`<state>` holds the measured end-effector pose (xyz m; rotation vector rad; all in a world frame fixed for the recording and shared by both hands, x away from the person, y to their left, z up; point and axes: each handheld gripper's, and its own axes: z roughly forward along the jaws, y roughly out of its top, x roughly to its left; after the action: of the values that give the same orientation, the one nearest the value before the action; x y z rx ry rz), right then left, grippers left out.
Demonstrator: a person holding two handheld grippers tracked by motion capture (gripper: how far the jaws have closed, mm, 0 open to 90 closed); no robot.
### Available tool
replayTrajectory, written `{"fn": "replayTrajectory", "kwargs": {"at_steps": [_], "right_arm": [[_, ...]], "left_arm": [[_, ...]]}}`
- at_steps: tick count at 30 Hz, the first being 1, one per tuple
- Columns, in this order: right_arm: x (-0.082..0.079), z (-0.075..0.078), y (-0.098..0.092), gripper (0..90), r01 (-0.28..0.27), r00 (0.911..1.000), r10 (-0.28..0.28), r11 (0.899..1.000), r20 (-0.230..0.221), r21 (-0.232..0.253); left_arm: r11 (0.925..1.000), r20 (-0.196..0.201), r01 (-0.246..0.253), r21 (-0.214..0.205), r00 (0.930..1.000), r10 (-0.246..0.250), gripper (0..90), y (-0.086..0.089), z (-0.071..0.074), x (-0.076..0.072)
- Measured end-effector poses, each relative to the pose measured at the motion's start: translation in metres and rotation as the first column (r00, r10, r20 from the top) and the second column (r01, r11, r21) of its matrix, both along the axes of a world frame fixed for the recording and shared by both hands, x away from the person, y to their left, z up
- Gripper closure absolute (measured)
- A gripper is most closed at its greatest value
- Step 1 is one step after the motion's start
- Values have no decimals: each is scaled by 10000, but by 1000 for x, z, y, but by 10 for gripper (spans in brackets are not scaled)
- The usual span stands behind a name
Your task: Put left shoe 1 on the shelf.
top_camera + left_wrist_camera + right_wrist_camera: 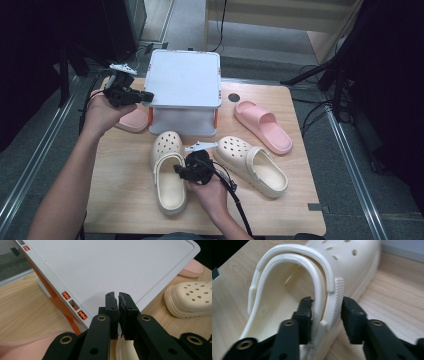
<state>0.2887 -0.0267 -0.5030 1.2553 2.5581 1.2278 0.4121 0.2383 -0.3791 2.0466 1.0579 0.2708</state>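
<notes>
My left tool hangs above the surface's far left corner, at the left edge of the white box. Its jaws are clenched on nothing; in the left gripper view the two pads meet over the box's flat lid, with the orange latches along the lid's near edge.

Below that hand, a pink slipper lies flat, just beside the box's left front corner.

At centre front lies the cream clog, sole down, toe toward the box. My right tool sits at its right side, near the heel opening. In the right gripper view, one jaw is inside the shoe and the other outside, with the clog's side wall and the ribbed end of the heel strap between them. The inner pad lies against the wall; a narrow gap shows at the outer pad, so the grip is not yet closed.

Just to the right, the second cream clog lies angled, apart from the first. Further right and back, a second pink slipper lies flat.
</notes>
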Motion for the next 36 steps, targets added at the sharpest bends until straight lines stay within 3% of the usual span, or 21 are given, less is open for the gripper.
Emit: {"fn": "replayTrajectory", "kwargs": {"at_steps": [4,6,13,17,25,28,35,36], "right_arm": [[10,1,-5,761,203,9990,-191,9993,-397,299],[14,4,-6,777,246,9995,-245,9997,-196,72],[26,16,-8,784,317,9994,-317,9995,-146,28],[41,30,-9,785,409,9990,-406,9990,189,-201],[67,44,-9,783,1000,9931,-985,9947,639,-218],[82,43,-5,783,1432,9866,-1403,9892,838,-298],[99,30,0,781,2173,9747,-2162,9760,570,-128],[100,25,5,779,2453,9670,-2440,9694,730,-103]], "left_arm": [[9999,135,-25,139,9999,23,851,-2,0,-1],[9998,168,-19,220,9999,16,850,-3,1,-1],[9998,153,-9,185,9999,6,846,-2,0,-1],[9998,156,-25,187,9999,22,843,-3,0,-2],[10000,122,-27,63,9999,27,841,-2,0,-1],[10000,110,3,-1,9999,-3,840,-1,-1,-1],[9999,71,24,-101,10000,-23,840,0,-1,-1],[9999,87,33,-118,10000,-32,840,0,-1,-1]]}}
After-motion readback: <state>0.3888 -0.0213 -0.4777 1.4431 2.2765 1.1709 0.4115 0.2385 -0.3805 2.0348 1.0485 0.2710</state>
